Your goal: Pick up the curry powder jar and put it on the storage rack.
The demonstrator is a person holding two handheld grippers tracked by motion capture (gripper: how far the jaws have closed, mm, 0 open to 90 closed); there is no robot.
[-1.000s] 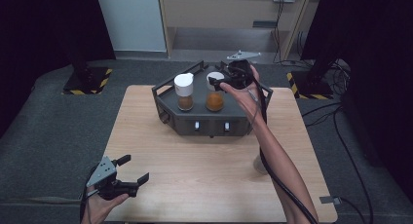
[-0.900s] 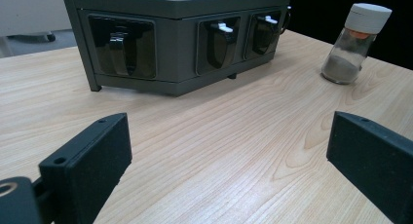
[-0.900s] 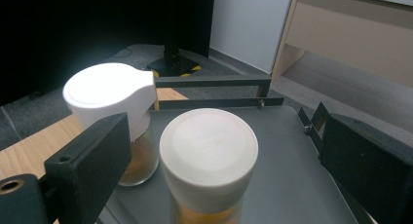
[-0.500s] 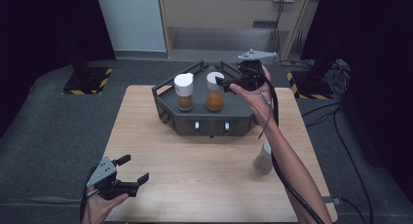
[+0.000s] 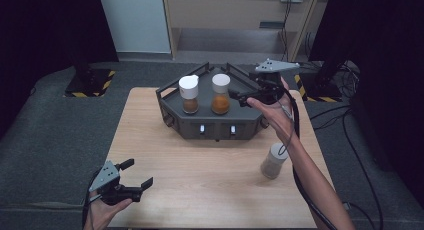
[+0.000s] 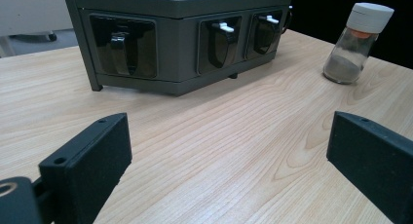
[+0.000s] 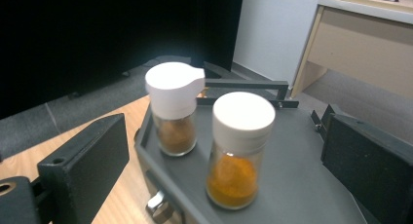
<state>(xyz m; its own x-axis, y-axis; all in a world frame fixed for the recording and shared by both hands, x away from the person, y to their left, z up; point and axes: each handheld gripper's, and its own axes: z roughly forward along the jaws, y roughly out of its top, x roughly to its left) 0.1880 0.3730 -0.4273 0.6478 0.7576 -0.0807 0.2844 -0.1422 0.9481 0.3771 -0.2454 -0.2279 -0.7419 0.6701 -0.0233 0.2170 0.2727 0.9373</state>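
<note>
— What has changed over the last second?

— The right gripper (image 5: pixel 243 96) was up against the orange spice jar (image 5: pixel 220 94) on the grey rack (image 5: pixel 250 121) a second ago; now it has drawn back toward the rack's right corner, jaws released and holding nothing; the jar stands upright on the rack top, apart from both jaws.

— So the jar is set down?

— I'd judge so; in the right gripper view the orange spice jar (image 7: pixel 238 156) sits between and ahead of the spread jaws, nearer the right one but touching neither; beyond it, toward the left jaw, stands the brown spice jar (image 7: pixel 174 108) with its spouted white cap; both rest flat on the rack (image 7: pixel 302 175).

— And the other hand?

— The left gripper (image 5: pixel 134 176) hasn't moved in that second; it rests low at the near left of the table (image 5: pixel 210 190), jaws released and empty; in its own view bare wood lies between the jaws, the rack (image 6: pixel 175 48) far ahead of them.

— What's left, then?

— A grey spice jar (image 5: pixel 274 160) stands alone on the table, below the right forearm; seen from the left gripper, the grey spice jar (image 6: pixel 358 44) is well ahead and beyond the right jaw; my guess is it goes to the rack next, since the right gripper has come free.
</note>
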